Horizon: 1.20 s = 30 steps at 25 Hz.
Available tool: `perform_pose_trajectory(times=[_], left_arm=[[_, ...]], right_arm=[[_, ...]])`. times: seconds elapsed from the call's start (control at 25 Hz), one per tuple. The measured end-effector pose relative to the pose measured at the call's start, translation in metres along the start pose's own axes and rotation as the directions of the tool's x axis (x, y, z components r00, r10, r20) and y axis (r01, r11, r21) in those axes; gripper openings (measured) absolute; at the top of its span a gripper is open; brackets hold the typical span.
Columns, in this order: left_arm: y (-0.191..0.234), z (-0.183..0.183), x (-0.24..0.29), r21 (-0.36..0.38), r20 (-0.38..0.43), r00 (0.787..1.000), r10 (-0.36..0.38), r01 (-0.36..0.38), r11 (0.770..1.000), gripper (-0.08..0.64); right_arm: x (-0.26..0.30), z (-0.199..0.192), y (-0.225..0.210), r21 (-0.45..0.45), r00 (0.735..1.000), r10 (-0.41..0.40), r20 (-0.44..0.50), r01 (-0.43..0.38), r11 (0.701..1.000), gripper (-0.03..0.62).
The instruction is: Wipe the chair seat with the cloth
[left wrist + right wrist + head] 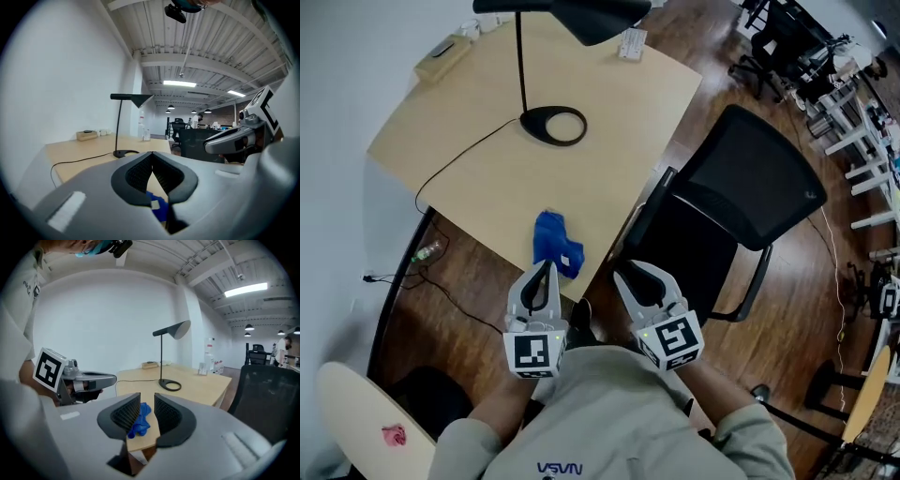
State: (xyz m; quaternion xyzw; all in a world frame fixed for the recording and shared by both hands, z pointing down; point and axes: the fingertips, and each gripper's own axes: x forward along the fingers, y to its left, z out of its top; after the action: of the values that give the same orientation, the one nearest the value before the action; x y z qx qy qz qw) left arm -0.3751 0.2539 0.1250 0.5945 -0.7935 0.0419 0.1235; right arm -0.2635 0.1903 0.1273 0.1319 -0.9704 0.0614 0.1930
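A crumpled blue cloth [555, 242] lies on the light wooden table [487, 178], close to its near edge. The black office chair [741, 206] stands right of the table, its seat [694, 251] bare. Both grippers hover side by side close to my body. My left gripper [546, 266] points at the cloth from just short of it, its tips touching with nothing between them; the cloth [157, 206] shows below its jaws. My right gripper [625, 273] hangs between table edge and chair seat, jaws apart and empty. Through their gap I see the cloth [140, 420] on the table.
A black desk lamp [553, 124] with a trailing cable stands mid-table; a small box [442, 56] sits at the far corner. A bottle [427, 251] lies on the wood floor. A white round table [366, 422] is at lower left, with more chairs and desks [806, 56] at upper right.
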Motion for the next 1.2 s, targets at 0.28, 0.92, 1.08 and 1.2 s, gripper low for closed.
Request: perform_pose_trajectory(times=[0.28, 0.92, 1.08, 1.2], left_arm=[[0.063, -0.032, -0.005, -0.004, -0.052, 0.988, 0.147, -0.147, 0.989, 0.012], [0.086, -0.082, 0.009, 0.005, -0.146, 0.947, 0.285, -0.288, 0.958, 0.012], [0.08, -0.093, 0.011, 0.009, -0.176, 0.945, 0.275, -0.277, 0.961, 0.012], [0.071, -0.099, 0.017, 0.025, -0.183, 0.951, 0.251, -0.251, 0.968, 0.009]], right_arm=[[0.097, -0.026, 0.037, -0.049, 0.984, 0.139, -0.114, -0.145, 0.988, 0.142], [0.191, -0.139, 0.052, -0.059, 0.92, 0.161, -0.356, -0.195, 0.979, 0.187], [0.188, -0.138, 0.051, -0.027, 0.927, 0.168, -0.334, -0.188, 0.982, 0.112], [0.178, -0.127, 0.046, -0.013, 0.939, 0.166, -0.302, -0.178, 0.984, 0.103]])
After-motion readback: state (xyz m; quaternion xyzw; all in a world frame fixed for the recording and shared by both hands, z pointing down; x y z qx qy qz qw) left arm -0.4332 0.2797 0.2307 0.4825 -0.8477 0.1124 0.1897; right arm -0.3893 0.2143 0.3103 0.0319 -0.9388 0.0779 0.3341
